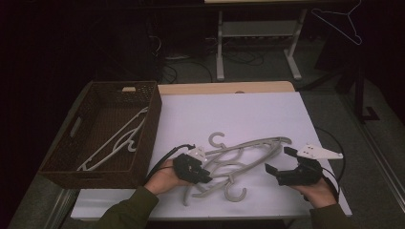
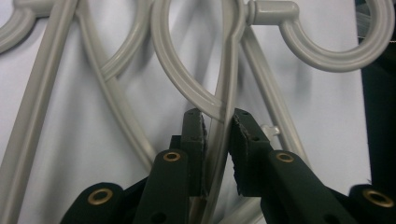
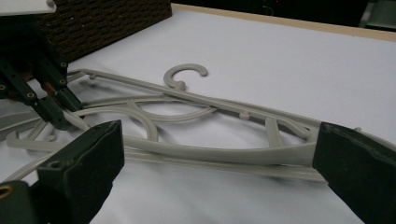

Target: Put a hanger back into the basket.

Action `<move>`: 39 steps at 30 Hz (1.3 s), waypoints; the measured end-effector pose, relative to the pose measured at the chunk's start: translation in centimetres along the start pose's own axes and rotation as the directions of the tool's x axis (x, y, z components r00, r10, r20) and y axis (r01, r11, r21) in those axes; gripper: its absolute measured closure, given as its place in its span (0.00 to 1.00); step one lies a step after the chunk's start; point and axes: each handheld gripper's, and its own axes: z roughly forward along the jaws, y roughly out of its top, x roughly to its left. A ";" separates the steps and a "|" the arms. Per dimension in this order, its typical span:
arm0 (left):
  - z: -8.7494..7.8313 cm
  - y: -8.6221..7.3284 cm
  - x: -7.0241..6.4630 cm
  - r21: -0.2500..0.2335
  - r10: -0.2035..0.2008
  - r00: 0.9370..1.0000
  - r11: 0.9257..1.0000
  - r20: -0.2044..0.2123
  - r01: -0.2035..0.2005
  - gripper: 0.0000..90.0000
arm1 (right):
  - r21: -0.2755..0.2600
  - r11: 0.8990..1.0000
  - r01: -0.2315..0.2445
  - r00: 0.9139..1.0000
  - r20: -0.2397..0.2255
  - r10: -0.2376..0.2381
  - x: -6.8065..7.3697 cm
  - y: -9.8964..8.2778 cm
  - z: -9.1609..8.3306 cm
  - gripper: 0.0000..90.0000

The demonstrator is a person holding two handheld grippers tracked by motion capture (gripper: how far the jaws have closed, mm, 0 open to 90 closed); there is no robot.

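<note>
So far one white hanger (image 1: pixel 114 140) lies in the wicker basket (image 1: pixel 62 164), while the left gripper (image 1: pixel 203 172) pinches a bar of the grey hangers (image 1: pixel 239 157) tangled on the table (image 1: pixel 248 114); right gripper (image 1: pixel 276 162) gapes empty beside them.

Dim overall, dark surroundings beyond the white table (image 1: pixel 248 114). Soft light from above, faint shadows under the hangers (image 1: pixel 239 160). Slightly grainy high view; blurred near jaws in both gripper views. No glare.
</note>
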 end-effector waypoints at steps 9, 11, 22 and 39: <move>0.2 0.5 -0.4 0.014 0.028 0.999 0.999 0.022 -0.028 0.88 | -0.003 1.000 -0.005 1.000 0.002 0.005 0.0 0.0 -0.1 0.02; 0.1 0.6 -0.5 0.012 0.028 0.999 1.000 0.025 -0.029 0.88 | -0.005 1.000 -0.006 1.000 0.003 0.006 0.0 0.0 -0.1 0.02; -1.1 1.2 -1.1 -0.031 0.027 0.999 0.999 0.027 -0.026 0.90 | -0.012 1.000 -0.009 1.000 0.008 0.009 -0.2 0.0 -0.3 0.02; -5.3 2.6 -0.6 -0.170 -0.058 0.998 0.984 -0.017 0.055 0.91 | -0.030 0.999 -0.026 0.999 0.023 0.027 -0.4 0.0 -0.8 0.02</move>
